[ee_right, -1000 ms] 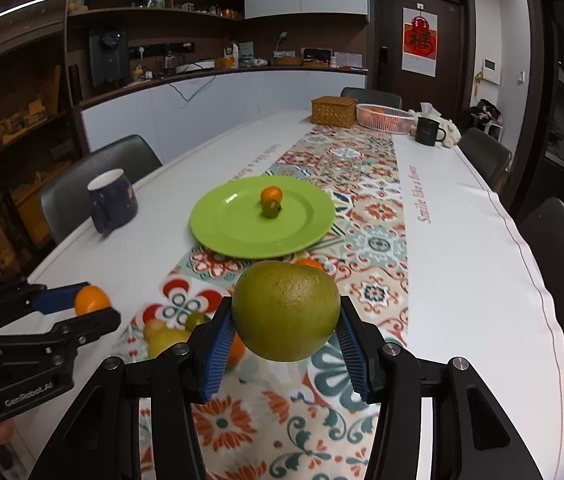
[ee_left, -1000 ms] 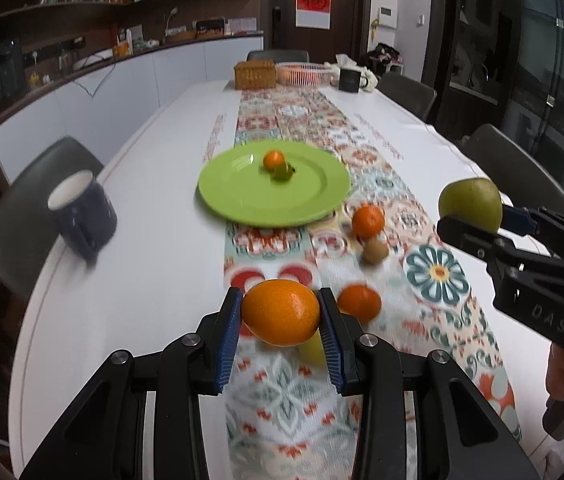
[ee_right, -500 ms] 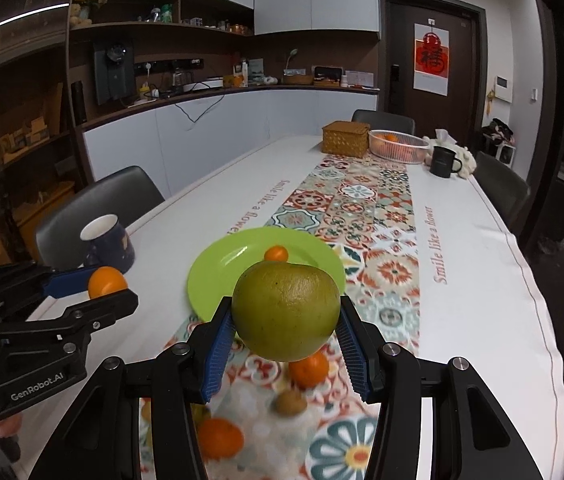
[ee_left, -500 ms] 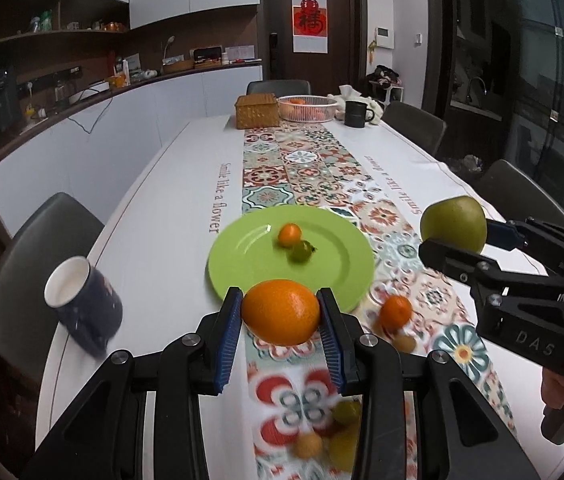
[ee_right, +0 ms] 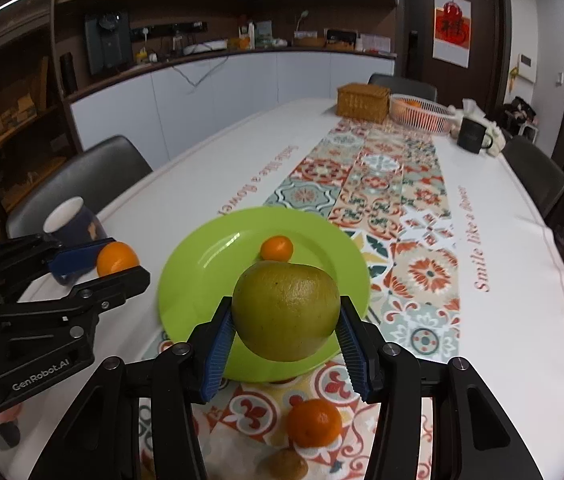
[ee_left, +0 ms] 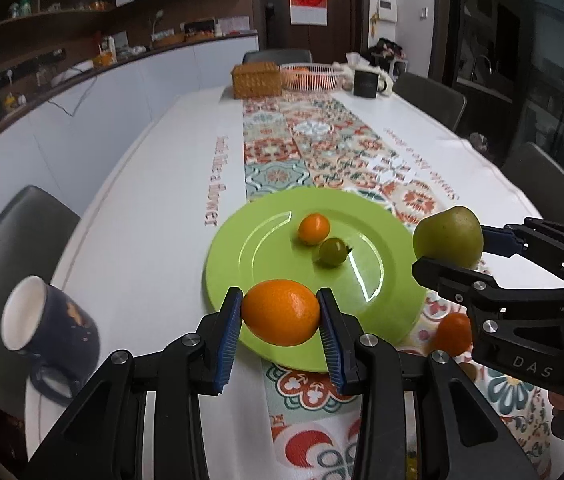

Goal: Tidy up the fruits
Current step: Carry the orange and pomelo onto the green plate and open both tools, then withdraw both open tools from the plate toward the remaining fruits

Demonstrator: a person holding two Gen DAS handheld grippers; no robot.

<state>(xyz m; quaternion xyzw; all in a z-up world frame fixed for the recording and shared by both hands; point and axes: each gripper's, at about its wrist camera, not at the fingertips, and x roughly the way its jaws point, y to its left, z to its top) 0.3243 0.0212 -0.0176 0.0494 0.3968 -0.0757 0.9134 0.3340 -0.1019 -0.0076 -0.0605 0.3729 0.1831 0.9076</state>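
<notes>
My left gripper (ee_left: 280, 314) is shut on an orange (ee_left: 281, 312), held over the near rim of the green plate (ee_left: 386, 304). My right gripper (ee_right: 286, 322) is shut on a large green fruit (ee_right: 286, 310), also above the plate's (ee_right: 194, 292) near edge. On the plate lie a small orange fruit (ee_left: 313, 229) and a small green fruit (ee_left: 333, 252). In the right wrist view the left gripper (ee_right: 120, 266) with its orange (ee_right: 116, 258) shows at the left. In the left wrist view the right gripper (ee_left: 448, 248) shows at the right with the green fruit (ee_left: 448, 238).
A dark blue mug (ee_left: 48, 334) stands left of the plate. A mandarin (ee_right: 313, 422) and a brown fruit (ee_right: 284, 466) lie on the patterned runner near me. At the far end stand a wicker box (ee_left: 257, 79), a white basket (ee_left: 311, 76) and a black mug (ee_left: 366, 83). Chairs line both sides.
Both grippers have moved forward along the table with their fruits, from over the loose fruit on the runner to the plate's near rim. The grips have not changed.
</notes>
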